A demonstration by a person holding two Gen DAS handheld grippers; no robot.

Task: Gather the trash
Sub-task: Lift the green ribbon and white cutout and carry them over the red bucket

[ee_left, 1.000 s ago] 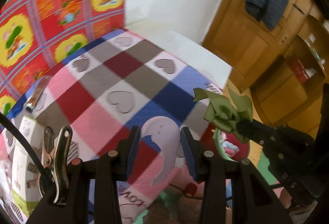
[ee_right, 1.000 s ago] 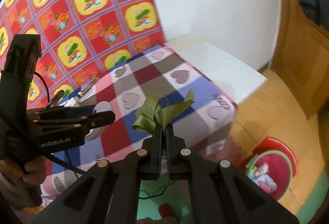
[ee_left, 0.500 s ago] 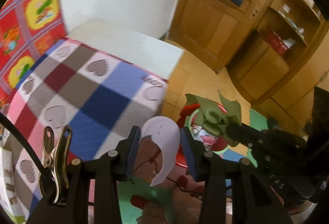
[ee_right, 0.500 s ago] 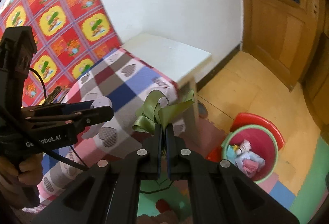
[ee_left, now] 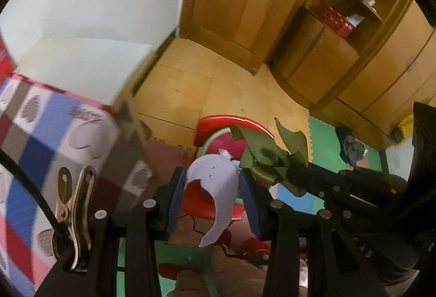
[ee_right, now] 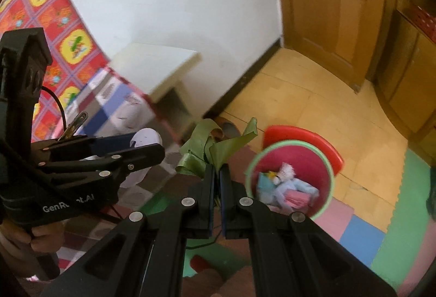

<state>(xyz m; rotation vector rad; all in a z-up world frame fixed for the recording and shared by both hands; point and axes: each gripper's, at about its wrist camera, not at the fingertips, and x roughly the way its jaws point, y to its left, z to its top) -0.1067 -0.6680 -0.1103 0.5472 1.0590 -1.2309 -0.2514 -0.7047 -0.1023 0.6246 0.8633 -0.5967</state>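
My left gripper [ee_left: 211,197] pinches a torn white cup [ee_left: 215,188] at lower centre of its view; my right gripper [ee_right: 216,188], pressed together, grips a green ribbon [ee_right: 209,149] at centre frame. The red bin [ee_right: 290,174] with trash sits right of the ribbon on the floor; the checked tablecloth [ee_left: 41,133] lies at left.

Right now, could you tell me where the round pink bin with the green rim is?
The round pink bin with the green rim stands on the floor to the right of the checked table, just beyond the right gripper in its wrist view.
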